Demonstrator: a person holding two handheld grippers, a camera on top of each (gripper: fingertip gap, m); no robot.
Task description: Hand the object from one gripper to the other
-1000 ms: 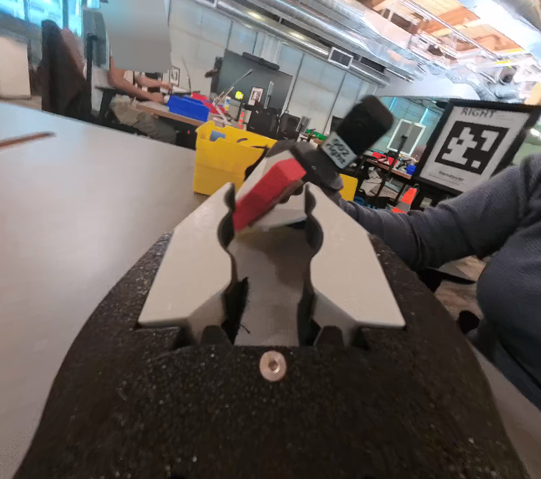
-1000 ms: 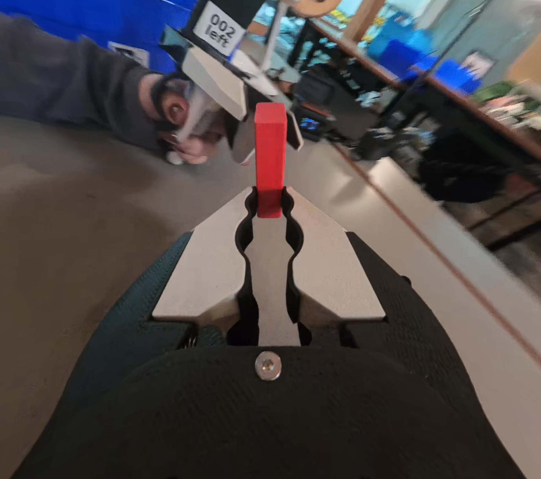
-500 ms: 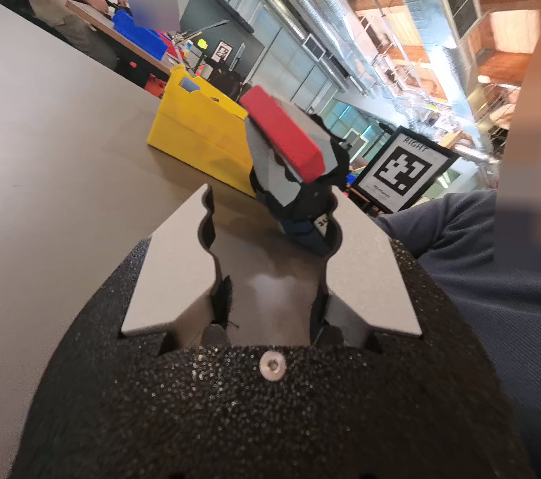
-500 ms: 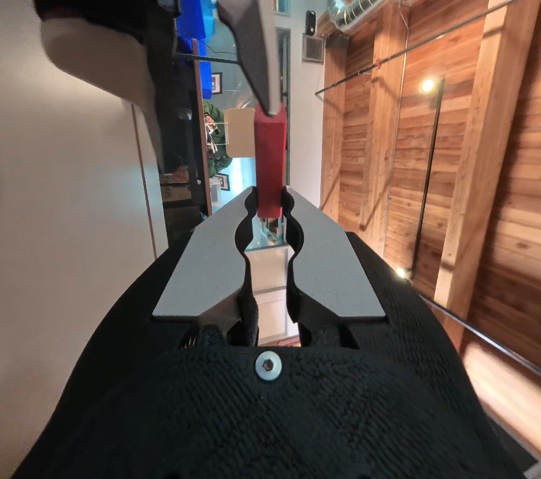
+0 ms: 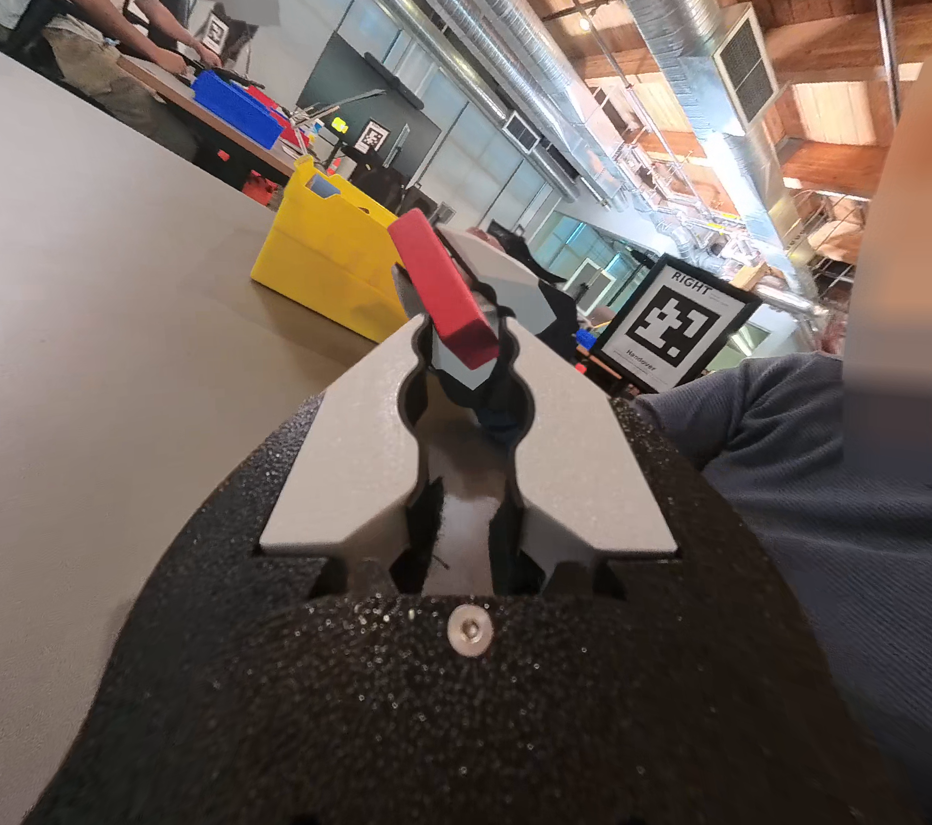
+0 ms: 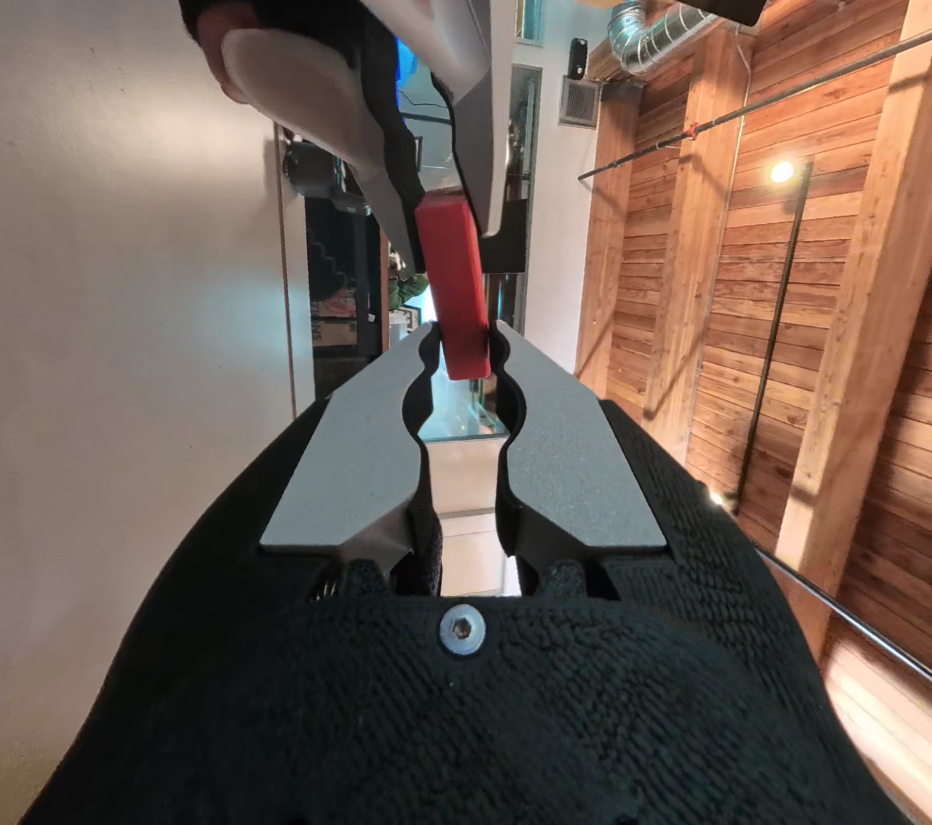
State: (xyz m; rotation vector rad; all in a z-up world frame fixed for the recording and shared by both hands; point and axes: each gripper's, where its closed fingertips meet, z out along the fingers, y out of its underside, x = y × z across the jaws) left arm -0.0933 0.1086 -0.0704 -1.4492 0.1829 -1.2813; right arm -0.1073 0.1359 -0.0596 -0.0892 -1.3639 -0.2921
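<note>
Right gripper (image 6: 464,347) first: its two grey fingers are spread a bit wider than the red block (image 6: 456,291), and only the right-hand finger looks to be touching it, so I'd call it let go or nearly. The left gripper (image 5: 466,349) has its fingers (image 5: 368,417) pulled in around the block's other end; from the right wrist view they sit on both sides of it, so it looks like the left one has the hold now, though I can't swear how tight.

So the block (image 5: 441,296) is up in the air between the two, above the tan table (image 5: 126,322), with the yellow bin (image 5: 328,266) sitting behind it.

My take on doing this well: make sure the left squeeze is firm before backing the right one off, and pull back straight along the block so it doesn't twist out.

The block is a long bar. Its long axis runs gripper to gripper, slightly tilted, one end in each mouth.
</note>
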